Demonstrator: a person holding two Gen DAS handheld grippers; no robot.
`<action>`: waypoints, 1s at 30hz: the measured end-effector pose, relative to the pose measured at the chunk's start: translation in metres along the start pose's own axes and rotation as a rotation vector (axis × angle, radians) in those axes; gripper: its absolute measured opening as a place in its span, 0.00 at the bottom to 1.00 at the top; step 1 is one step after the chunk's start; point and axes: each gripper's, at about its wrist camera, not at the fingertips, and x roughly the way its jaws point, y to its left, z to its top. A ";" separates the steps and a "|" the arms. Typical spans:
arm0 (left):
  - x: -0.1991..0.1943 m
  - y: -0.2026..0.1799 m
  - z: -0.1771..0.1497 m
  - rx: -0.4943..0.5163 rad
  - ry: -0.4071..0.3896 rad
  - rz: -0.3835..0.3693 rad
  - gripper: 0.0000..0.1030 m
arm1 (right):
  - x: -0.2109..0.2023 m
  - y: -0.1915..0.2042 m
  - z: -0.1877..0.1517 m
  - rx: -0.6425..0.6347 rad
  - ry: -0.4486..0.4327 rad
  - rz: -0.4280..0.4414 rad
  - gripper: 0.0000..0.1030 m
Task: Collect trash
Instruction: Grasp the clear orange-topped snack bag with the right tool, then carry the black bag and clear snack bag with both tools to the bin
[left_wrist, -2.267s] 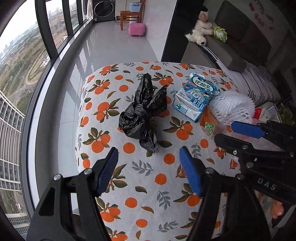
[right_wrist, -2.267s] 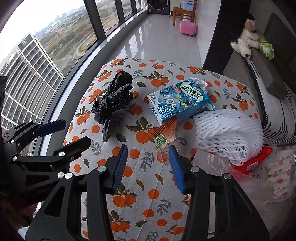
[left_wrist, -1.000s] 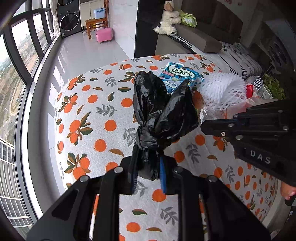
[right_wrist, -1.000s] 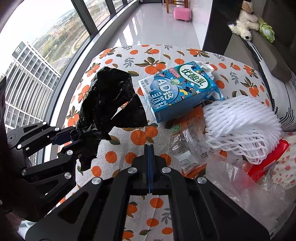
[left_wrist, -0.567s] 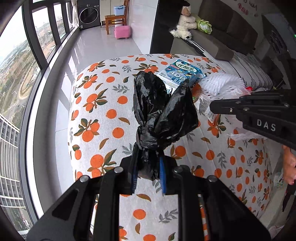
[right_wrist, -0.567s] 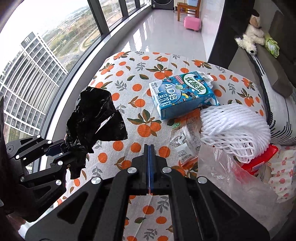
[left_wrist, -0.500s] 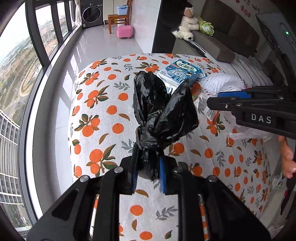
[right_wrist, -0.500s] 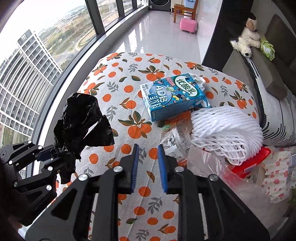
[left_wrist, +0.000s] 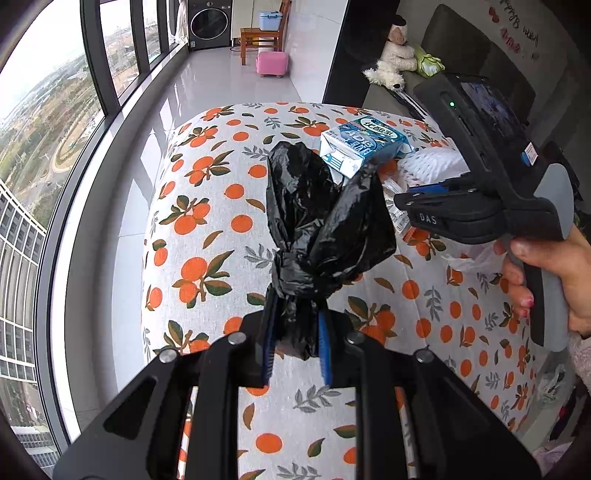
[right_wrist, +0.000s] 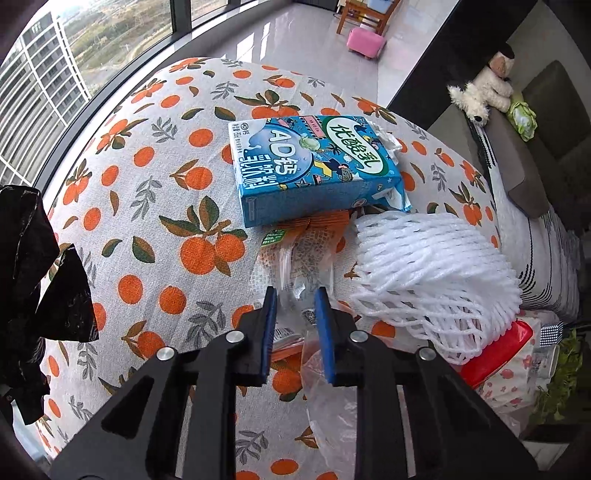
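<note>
Curved floor-to-ceiling windows with dark frames (left_wrist: 92, 55) along the left; daylight, high view over towers and green land. Glossy pale tiled floor (left_wrist: 207, 92) reflects the glass. At the far end: dark front-loading washing machine (left_wrist: 209, 23), wooden chair (left_wrist: 263, 38) carrying a light blue lidded box (left_wrist: 270, 20), pink square stool (left_wrist: 272, 63). Grey sofa (right_wrist: 532, 133) on the right, cream plush dog (right_wrist: 484, 85) on its arm. Orange-print cloth (left_wrist: 207, 206) covers the near surface.

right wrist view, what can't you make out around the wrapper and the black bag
- Clear wrapper: right wrist view, its near end lies behind the right gripper; contact cannot be told.
- Black bag: right wrist view, cut off by the left edge.
- Black bag's bottom: left wrist view, clamped inside the left gripper.
- Red packet: right wrist view, mostly under the white foam net.
</note>
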 end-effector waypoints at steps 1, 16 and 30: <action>-0.002 0.000 -0.003 -0.006 -0.001 0.006 0.19 | -0.003 -0.001 -0.001 0.007 -0.002 0.026 0.15; -0.038 0.005 -0.062 -0.200 -0.021 0.075 0.19 | -0.062 0.059 -0.045 -0.191 -0.033 0.217 0.13; -0.102 0.107 -0.169 -0.471 -0.018 0.187 0.19 | -0.106 0.208 -0.065 -0.441 -0.061 0.353 0.13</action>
